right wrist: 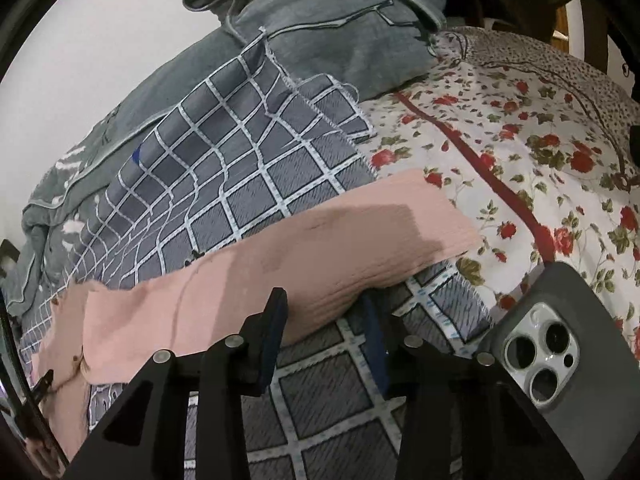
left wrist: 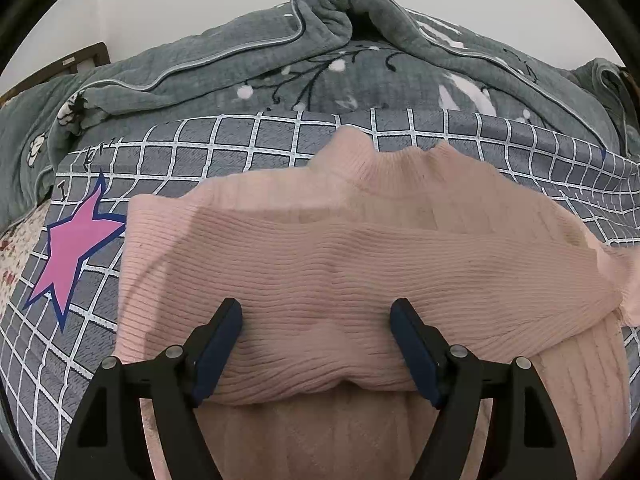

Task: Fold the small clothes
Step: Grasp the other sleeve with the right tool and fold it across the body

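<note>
The left gripper (left wrist: 316,344) has its two fingers spread wide, and the folded edge of the pink sweater (left wrist: 340,248) sits between them without being pinched. The sweater lies right in front of this gripper, with its neck pointing away toward the gray blanket (left wrist: 248,68). It rests on a gray cloth with white squares (left wrist: 224,148) that has a pink star (left wrist: 72,248) on it. One sleeve is already laid across the body from side to side. The right gripper (right wrist: 324,320) is also spread, though less wide. The other sleeve runs long and flat from the sweater out to the right, ending near the flowery sheet (right wrist: 520,140). Its lower edge lies just between the right gripper's fingers, but I cannot tell if they squeeze it yet. A phone (right wrist: 552,344) lies just beside this gripper. The right gripper is the nearer one to the long sleeve, so it looks best placed to pinch the sleeve and carry it left, over the body. The sleeve's long line goes sideways, so the pull should follow that line to keep it flat.
</note>
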{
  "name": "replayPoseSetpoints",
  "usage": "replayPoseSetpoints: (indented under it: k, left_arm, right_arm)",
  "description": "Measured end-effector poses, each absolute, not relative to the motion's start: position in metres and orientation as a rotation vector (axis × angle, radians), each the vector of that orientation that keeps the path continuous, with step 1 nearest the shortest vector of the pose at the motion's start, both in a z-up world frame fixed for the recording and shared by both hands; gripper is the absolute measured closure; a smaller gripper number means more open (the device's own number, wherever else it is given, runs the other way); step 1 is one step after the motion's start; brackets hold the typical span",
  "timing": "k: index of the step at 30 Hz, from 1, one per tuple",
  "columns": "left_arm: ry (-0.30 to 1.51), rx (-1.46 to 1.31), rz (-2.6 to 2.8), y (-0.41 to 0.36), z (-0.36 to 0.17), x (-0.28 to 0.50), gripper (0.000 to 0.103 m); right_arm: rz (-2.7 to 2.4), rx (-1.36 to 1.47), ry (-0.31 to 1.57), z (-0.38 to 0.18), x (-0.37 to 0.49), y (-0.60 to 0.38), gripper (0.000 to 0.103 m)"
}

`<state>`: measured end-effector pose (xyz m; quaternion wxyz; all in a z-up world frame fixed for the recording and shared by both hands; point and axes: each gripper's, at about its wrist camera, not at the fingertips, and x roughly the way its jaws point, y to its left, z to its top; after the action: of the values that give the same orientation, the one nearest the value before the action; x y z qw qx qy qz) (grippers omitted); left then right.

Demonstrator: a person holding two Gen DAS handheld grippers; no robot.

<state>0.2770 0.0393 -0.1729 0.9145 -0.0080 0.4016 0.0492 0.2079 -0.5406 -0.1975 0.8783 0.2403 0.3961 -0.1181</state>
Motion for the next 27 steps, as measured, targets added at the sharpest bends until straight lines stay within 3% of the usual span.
replayPoseSetpoints:
  k: [1,3,8,18,27]
  left_arm:
    - [0.827,-0.018,0.1,0.04,-0.173,0.277,0.028]
    - [0.825,-0.025,0.095,0.041,-0.173,0.277,0.028]
    - [0.814,-0.073,0.07,0.047,-0.172,0.274,0.028]
    - [0.737,-0.306,0.06,0.108,-0.158,0.245,0.025]
    - [0.662,-0.463,0.132,0.193,-0.147,0.209,0.02]
  right_arm:
    - [-0.259,0.487,0.831,-0.195,0.21,-0.54,0.069]
    - [-0.284,0.453,0.814,-0.19,0.211,-0.538,0.091]
    - [-0.325,0.351,0.738,-0.16,0.206,-0.52,0.098]
    - [-0.296,0.127,0.556,-0.052,0.204,-0.424,0.099]
    - [-0.037,0.021,0.486,0.005,0.23,-0.248,0.099]
